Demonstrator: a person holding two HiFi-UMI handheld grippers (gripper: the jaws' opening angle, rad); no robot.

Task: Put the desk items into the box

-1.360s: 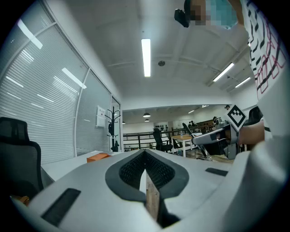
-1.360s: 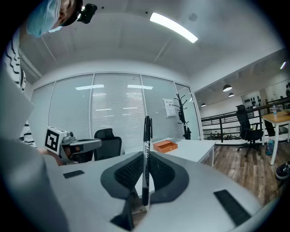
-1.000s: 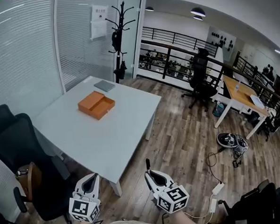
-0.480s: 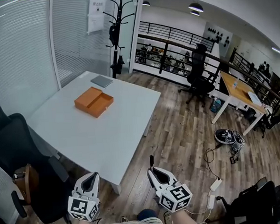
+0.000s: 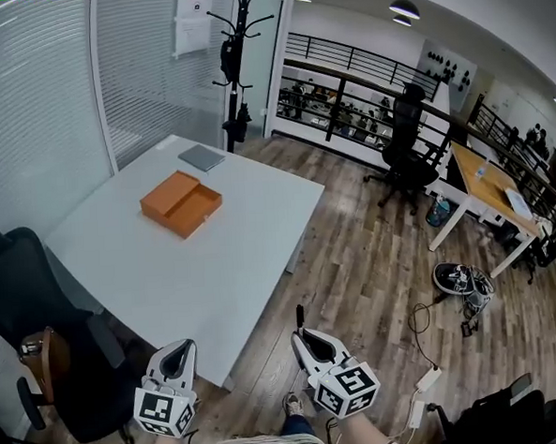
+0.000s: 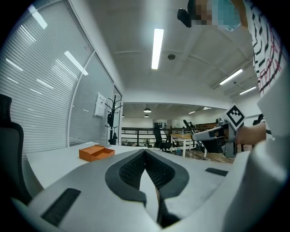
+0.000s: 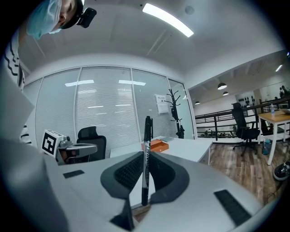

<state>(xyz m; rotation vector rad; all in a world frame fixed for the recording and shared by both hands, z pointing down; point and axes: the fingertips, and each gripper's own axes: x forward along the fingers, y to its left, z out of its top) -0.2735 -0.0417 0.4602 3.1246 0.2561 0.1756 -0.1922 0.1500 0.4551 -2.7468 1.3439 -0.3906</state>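
An open orange box (image 5: pixel 181 203) lies on the white table (image 5: pixel 224 267), with a flat grey item (image 5: pixel 202 157) beyond it near the far corner. Both grippers are held low, short of the table's near edge. My left gripper (image 5: pixel 183 348) is shut with nothing between its jaws; the left gripper view shows the orange box (image 6: pixel 96 152) far ahead. My right gripper (image 5: pixel 302 333) is shut on a black pen (image 7: pixel 146 149), which stands upright between the jaws. The box (image 7: pixel 158 145) shows just behind the pen.
A black office chair (image 5: pixel 30 307) with a brown bag (image 5: pixel 44 357) stands left of the table. A coat stand (image 5: pixel 235 50) is behind the table. On the wooden floor to the right are a power strip (image 5: pixel 424 381), cables, another desk (image 5: pixel 487 180) and chair (image 5: pixel 405 148).
The head view has shifted a little, with the table and box now slightly lower-left. Both grippers stay low and shut, the pen still in the right one.
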